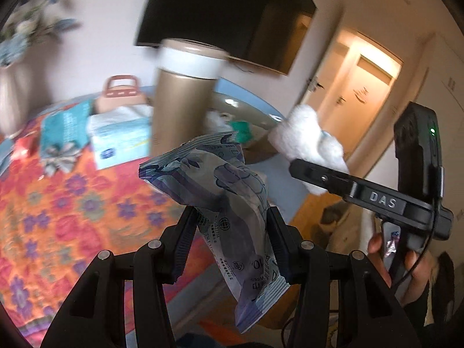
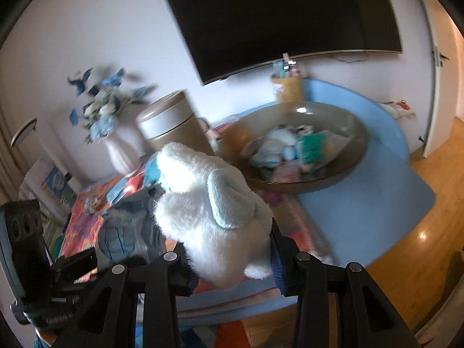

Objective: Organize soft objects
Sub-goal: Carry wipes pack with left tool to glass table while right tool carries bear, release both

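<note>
My left gripper is shut on a soft purple-grey wipes packet and holds it above the flowered quilt. My right gripper is shut on a white plush toy with pale blue ears, held in the air; the toy also shows in the left wrist view, to the right of the packet. The packet shows in the right wrist view, left of the toy. A large brown bowl on the blue mat holds several soft items.
A tall gold canister stands behind the packet. Tissue packs, a teal packet and a pink bag lie on the quilt. A vase of blue flowers stands by the wall under a TV. Wooden floor lies to the right.
</note>
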Available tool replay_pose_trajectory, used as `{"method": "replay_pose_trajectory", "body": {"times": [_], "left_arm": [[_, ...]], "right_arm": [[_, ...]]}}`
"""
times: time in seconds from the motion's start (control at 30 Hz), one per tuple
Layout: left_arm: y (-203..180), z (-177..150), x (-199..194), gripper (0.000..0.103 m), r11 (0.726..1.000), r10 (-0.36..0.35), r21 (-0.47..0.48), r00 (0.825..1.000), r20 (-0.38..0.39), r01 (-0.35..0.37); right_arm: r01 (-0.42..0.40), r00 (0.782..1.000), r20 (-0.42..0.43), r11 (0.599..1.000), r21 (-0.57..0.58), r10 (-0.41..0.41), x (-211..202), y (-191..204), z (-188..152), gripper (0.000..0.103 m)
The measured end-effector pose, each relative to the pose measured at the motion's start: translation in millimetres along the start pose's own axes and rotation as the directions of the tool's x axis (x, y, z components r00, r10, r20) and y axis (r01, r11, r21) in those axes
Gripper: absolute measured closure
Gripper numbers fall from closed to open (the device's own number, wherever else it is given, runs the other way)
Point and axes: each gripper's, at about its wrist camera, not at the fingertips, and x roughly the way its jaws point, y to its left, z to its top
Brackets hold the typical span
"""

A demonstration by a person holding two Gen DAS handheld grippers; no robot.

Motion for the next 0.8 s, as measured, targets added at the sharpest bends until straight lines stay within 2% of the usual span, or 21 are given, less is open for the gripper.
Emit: {"method": "replay_pose_trajectory", "body": {"times": [0.13,0.27,0.4,0.47,0.57,0.63,0.7,0.8], "left_arm": [[-25,14,20,0.056,0.998,-0.043,0.044,0.999,-0.018,0.043],[-56,40,46,0.056,0.993,-0.046,0.110,0.999,-0.020,0.048],[-85,73,69,0.056,0.983,0.047,0.174,0.998,0.034,-0.052],[-95,91,81,0.056,0.974,0.120,0.183,0.990,0.080,-0.133],[-100,110,97,0.056,0.958,0.206,0.174,0.969,0.134,-0.228],[-102,118,110,0.056,0.939,0.272,0.172,0.949,0.158,-0.298],[-105,125,126,0.056,0.913,0.336,0.177,0.925,0.180,-0.366],[-110,130,153,0.054,0.872,0.422,0.192,0.890,0.171,-0.450]], "right_arm": [[0.019,1.000,0.014,0.998,0.058,-0.020,-5,-31,6,0.065],[0.043,0.998,0.050,0.994,0.104,-0.049,-14,-59,22,0.065],[0.083,0.991,0.097,0.989,0.121,-0.095,-20,-79,52,0.065],[0.107,0.986,0.113,0.986,0.125,-0.121,-17,-88,73,0.065],[0.135,0.983,0.112,0.983,0.121,-0.149,0,-98,106,0.065],[0.137,0.984,0.094,0.982,0.131,-0.150,17,-108,126,0.065],[0.144,0.985,0.077,0.980,0.138,-0.155,36,-116,141,0.065],[0.150,0.987,0.034,0.984,0.101,-0.154,69,-123,159,0.064]]}}
